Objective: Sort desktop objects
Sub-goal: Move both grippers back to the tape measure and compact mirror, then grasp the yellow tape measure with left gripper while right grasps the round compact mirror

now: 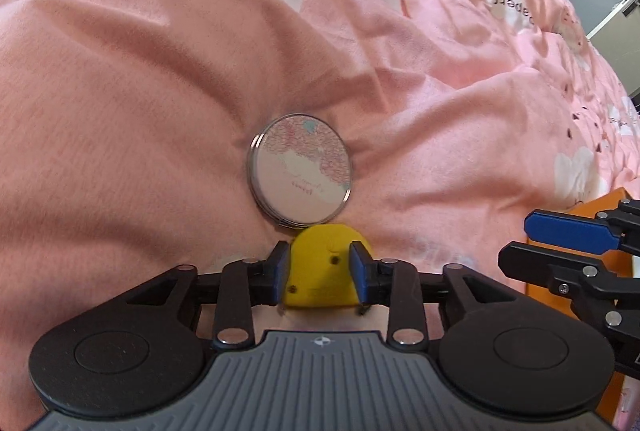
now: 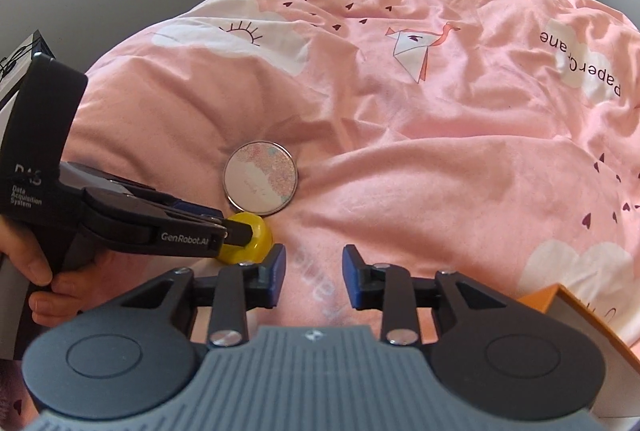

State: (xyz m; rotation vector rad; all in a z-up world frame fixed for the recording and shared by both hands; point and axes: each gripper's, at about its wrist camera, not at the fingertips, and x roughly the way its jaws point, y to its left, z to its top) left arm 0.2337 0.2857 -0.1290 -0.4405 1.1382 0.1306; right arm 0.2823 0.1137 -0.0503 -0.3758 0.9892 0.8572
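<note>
Left gripper [image 1: 319, 273] straddles the yellow tape measure [image 1: 320, 271] on the bed [image 1: 120, 91], fingers probably just touching; right gripper [image 2: 313, 275] half-open, empty. Next: squeeze, lift.

pink quilt [image 1: 160, 91], yellow tape measure [image 1: 320, 267]

- Left gripper [image 1: 319, 273]: black linkage arms, blue finger pads [image 1: 280, 271], silver rivets at the pivots.
- Grey ribbed body plate with a small round crosshair mark, flanked by two black round housings.
- Right gripper [image 2: 313, 277]: same build, blue pads, black arms, silver rivets.
- Left unit's side reads "GenRobot.AI"; black handle printed "Data Acquisition System".
- Bare hand [image 2: 44, 271] on the handle, no sleeve visible.
</note>
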